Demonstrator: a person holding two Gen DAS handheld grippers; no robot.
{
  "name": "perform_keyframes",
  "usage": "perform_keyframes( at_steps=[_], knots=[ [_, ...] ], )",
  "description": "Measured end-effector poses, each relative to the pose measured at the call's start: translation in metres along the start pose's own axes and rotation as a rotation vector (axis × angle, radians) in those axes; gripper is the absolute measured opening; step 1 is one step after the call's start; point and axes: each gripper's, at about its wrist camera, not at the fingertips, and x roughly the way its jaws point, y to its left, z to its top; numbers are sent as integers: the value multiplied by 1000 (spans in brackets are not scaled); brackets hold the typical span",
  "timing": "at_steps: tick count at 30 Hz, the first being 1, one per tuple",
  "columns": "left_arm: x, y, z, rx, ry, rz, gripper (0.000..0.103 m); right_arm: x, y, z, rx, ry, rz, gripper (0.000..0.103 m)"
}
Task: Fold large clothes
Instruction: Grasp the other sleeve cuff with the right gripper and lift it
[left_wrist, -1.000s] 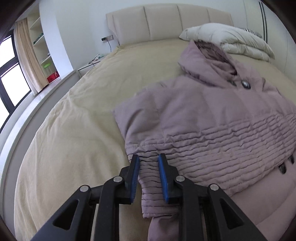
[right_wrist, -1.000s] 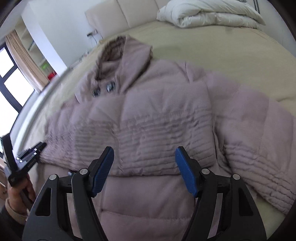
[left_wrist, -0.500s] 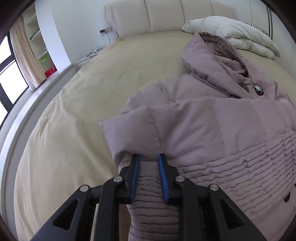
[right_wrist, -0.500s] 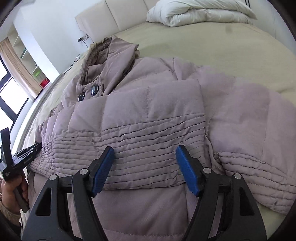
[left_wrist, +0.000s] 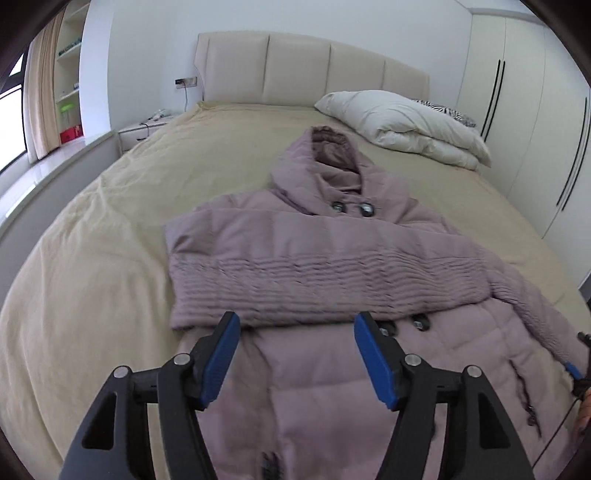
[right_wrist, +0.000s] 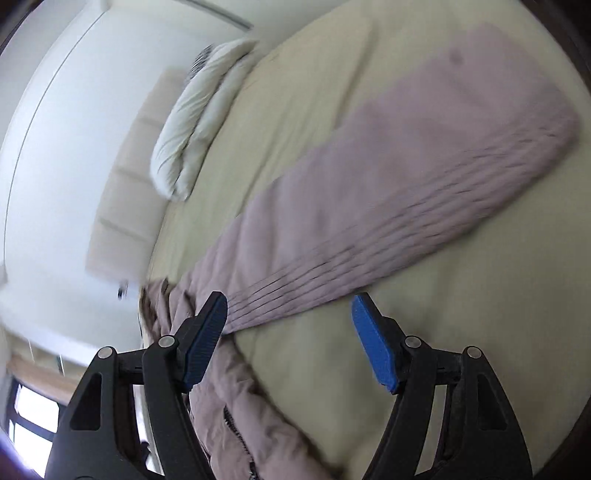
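Observation:
A large mauve hooded puffer coat (left_wrist: 332, 258) lies face up on the bed. Its left sleeve (left_wrist: 303, 284) is folded flat across the chest. My left gripper (left_wrist: 297, 354) is open and empty, above the coat's lower front. My right gripper (right_wrist: 290, 341) is open and empty, tilted sideways over the coat's right sleeve (right_wrist: 424, 195), which lies stretched out on the bed away from the body. The right wrist view is blurred.
The beige bedspread (left_wrist: 110, 258) covers a wide bed with a padded headboard (left_wrist: 310, 70). A folded white duvet (left_wrist: 402, 125) lies at the head of the bed on the right. Wardrobe doors (left_wrist: 535, 110) stand to the right, a nightstand (left_wrist: 144, 127) to the left.
My left gripper has let go of the left sleeve, opened and pulled back toward the coat's hem. My right gripper has swung to the right and tilted, now over the outstretched right sleeve.

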Motion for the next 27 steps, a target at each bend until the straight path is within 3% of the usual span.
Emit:
perform_keyframes(
  at_steps=[1, 5, 9, 12, 14, 15, 16, 18, 21, 24, 27],
  knots=[
    [-4, -8, -6, -14, 10, -32, 70, -12, -22, 8, 75, -20, -16, 70],
    [-14, -37, -30, -41, 68, -129, 70, -37, -82, 28, 326, -108, 49, 68],
    [-23, -53, -47, -44, 106, -168, 70, -37, -108, 39, 494, -183, 104, 67],
    [-26, -53, -52, -63, 123, -175, 70, -32, -108, 51, 514, -221, 99, 68],
    [-28, -46, -52, -90, 131, -183, 70, -27, -100, 61, 466, -223, 72, 66],
    [-28, -43, -51, -101, 135, -187, 70, -28, -100, 68, 442, -217, 61, 58],
    [-29, -41, -50, -108, 135, -192, 70, -27, -95, 72, 411, -209, 54, 42],
    [-32, -39, -48, -109, 127, -198, 70, -21, -83, 78, 353, -178, 60, 29],
    [-36, -38, -45, -117, 116, -222, 70, -29, -54, 86, 222, -181, 51, 23],
    [-37, -38, -39, -135, 119, -250, 70, -52, 11, 86, -49, -207, 36, 21],
    [-40, -42, -31, -164, 118, -306, 71, -60, 102, 50, -420, -226, 13, 20]
  ],
)
